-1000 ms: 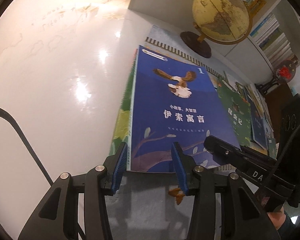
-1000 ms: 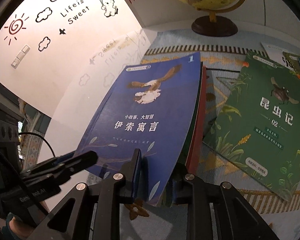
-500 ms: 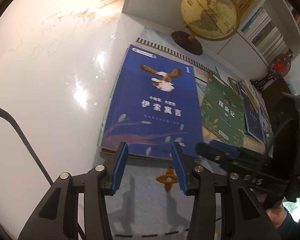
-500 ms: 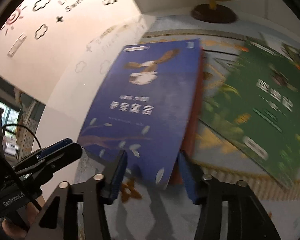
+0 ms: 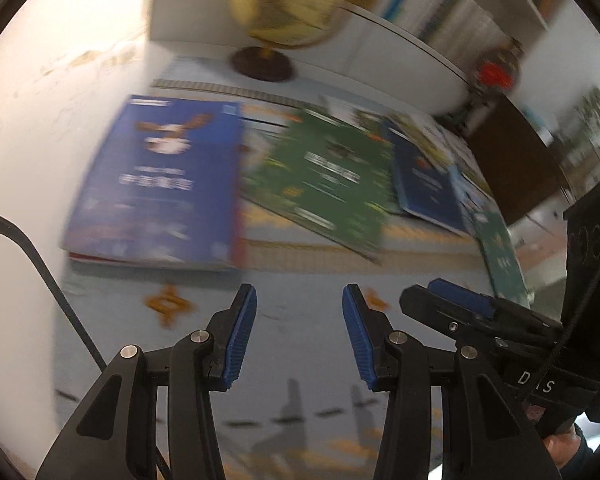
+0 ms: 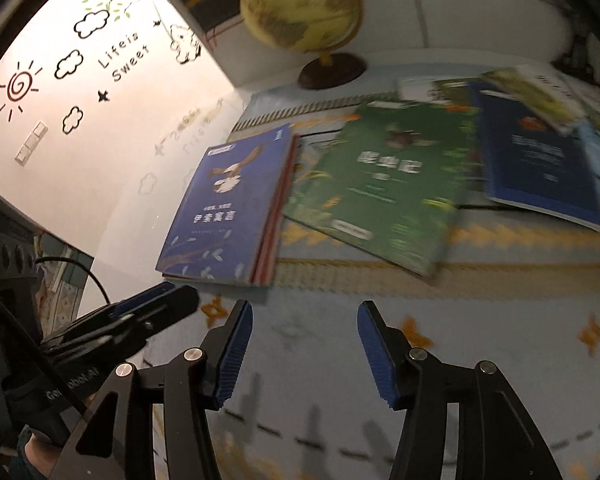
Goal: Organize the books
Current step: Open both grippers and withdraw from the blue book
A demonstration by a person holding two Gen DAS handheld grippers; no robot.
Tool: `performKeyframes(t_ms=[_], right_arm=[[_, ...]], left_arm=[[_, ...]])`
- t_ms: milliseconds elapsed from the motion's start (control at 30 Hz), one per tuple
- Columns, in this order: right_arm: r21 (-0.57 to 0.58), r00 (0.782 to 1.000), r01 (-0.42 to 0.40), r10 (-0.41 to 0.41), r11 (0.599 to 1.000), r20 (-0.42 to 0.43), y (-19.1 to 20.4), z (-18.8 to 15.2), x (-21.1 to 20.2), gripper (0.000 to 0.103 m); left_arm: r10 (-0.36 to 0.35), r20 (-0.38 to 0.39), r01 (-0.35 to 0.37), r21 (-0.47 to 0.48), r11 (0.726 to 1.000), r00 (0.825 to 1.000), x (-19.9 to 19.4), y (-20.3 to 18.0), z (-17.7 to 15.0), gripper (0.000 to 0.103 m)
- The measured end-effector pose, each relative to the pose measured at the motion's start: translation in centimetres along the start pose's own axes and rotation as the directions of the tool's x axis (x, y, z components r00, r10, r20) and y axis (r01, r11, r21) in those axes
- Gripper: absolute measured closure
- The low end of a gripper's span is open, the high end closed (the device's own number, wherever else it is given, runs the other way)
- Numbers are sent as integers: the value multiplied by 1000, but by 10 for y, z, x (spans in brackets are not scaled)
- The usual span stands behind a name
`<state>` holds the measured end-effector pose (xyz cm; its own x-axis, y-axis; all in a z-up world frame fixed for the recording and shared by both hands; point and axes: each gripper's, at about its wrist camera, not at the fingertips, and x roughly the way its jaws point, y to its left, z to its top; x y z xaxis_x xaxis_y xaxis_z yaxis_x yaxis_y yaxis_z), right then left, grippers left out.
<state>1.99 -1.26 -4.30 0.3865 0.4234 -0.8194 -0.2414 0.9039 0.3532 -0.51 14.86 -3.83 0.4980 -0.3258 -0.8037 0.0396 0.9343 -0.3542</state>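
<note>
Both jaws stood apart, holding nothing. The slanted green paper book [image 6: 384, 184] could slide off the blue book stack [image 6: 228, 204] if bumped.

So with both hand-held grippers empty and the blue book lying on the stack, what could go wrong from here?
1. The green book lies askew, one edge leaning on the stack under the blue book; lifting it may drag that stack out of line.
2. More books overlap at the right, so a grab there may catch two.
3. The globe stands just behind the books; a reach too far could tip it.
</note>
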Motion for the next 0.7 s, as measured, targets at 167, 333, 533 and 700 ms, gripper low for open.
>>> performKeyframes(t_ms=[167,333,533,700], right_arm=[[68,999,23,-25,997,22,-47,-26,-44,49],[125,998,43,-48,991,36,-91,-56,-78,49],[167,995,73,-83,983,51,-135,-83,-108,49],[265,990,96,-119,959,70,-179,-94,-124,49]], left_arm=[[-28,-23,29,61,998,999,4,-58,-25,60],[-44,-38,47,90,995,998,8,-105,-53,60],[-58,-65,66,117,991,996,18,-150,-74,60],[-76,-93,92,178,980,993,37,-186,-66,60]])
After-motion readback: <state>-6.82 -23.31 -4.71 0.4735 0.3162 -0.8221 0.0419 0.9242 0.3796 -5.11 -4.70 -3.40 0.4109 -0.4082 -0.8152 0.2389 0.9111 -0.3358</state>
